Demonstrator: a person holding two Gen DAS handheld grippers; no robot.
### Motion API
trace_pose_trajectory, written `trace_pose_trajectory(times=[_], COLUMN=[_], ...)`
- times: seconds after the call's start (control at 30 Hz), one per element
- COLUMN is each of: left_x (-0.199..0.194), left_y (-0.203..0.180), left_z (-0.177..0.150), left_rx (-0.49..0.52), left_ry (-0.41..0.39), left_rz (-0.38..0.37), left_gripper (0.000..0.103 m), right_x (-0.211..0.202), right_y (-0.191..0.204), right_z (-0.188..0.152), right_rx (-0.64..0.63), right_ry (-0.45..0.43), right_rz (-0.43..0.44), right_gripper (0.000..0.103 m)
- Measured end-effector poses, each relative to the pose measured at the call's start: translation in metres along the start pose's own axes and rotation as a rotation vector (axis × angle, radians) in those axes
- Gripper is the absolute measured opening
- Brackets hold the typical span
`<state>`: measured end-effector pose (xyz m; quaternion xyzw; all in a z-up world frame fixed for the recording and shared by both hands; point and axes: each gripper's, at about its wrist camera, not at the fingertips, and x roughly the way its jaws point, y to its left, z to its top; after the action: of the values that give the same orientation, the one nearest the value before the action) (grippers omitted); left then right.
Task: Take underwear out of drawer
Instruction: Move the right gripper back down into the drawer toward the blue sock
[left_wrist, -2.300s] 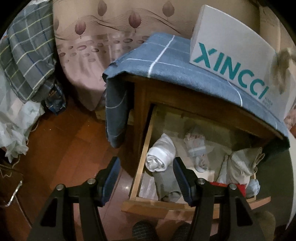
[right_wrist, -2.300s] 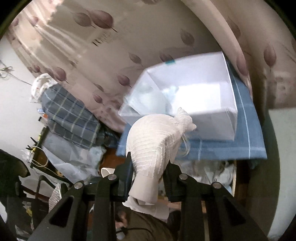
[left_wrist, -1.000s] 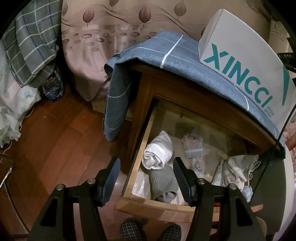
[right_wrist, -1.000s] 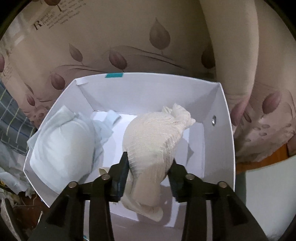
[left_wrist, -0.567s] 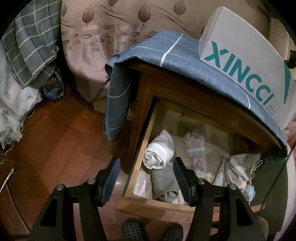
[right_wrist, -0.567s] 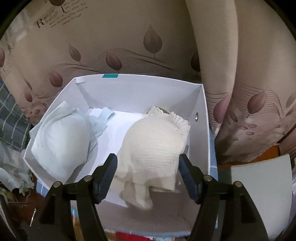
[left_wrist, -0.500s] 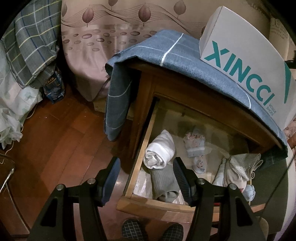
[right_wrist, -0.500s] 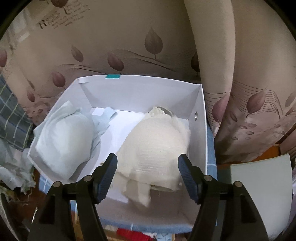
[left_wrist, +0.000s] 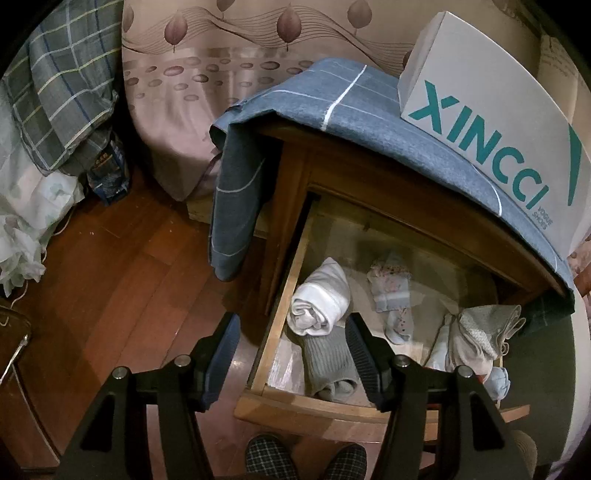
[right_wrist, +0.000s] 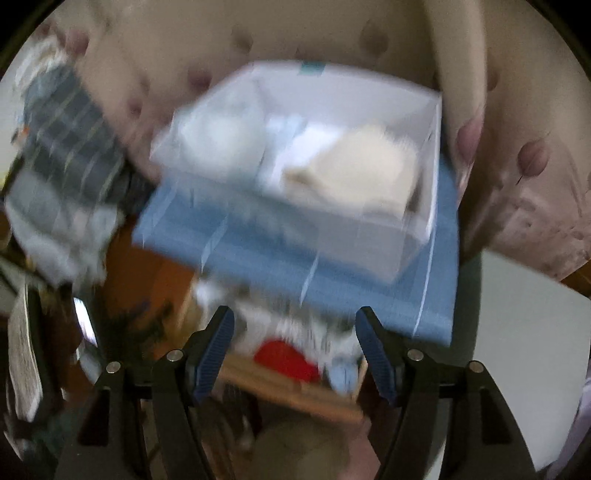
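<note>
Right tongs (right_wrist: 295, 347), clamped on cream underwear (right_wrist: 354, 177) a second earlier, were found spread and empty, the piece left in the box (right_wrist: 424, 229); left tongs (left_wrist: 291, 354) were held spread above the drawer (left_wrist: 280, 339), more garments remaining inside.

Dim, sharp left wrist view; brighter right wrist view smeared by motion blur; fisheye-bent edges.
</note>
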<state>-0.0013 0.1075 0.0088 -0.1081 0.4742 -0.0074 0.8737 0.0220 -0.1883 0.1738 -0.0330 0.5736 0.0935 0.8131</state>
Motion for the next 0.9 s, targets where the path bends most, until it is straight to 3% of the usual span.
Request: trace_pose_trajectory(times=[0.1,0.23,0.4,0.57,0.9], left_x=[0.0,0.001,0.003,0.005,0.007], left_y=[0.001,0.0,0.0,-0.001,-0.001], left_z=[0.0,0.001,0.002,0.003,0.003], left_rx=[0.0,0.005,0.001,0.006,0.011], left_ry=[0.003,0.004,0.013,0.02,0.036], left_rz=[-0.002,-0.001,-0.003,-0.004,-0.007], left_gripper=[0.061,0.061,0.061,0.061,0.061], right_x=[0.033,0.086,0.144,0.181,0.219], right_y=[-0.001,-0.015,-0.029,-0.041,-0.044], right_z=[-0.02,-0.037,-0.052,-0.059,-0.054], right_rx=[-0.03,-0.013,-0.008,-0.018,-0.066], right_ry=[0.108,0.244,0.345,0.41,0.468], right_rz=[-0.009,-0.009,-0.03,-0.052,-0.052], right_gripper=[0.064,0.052,0.05,0.045,0.045])
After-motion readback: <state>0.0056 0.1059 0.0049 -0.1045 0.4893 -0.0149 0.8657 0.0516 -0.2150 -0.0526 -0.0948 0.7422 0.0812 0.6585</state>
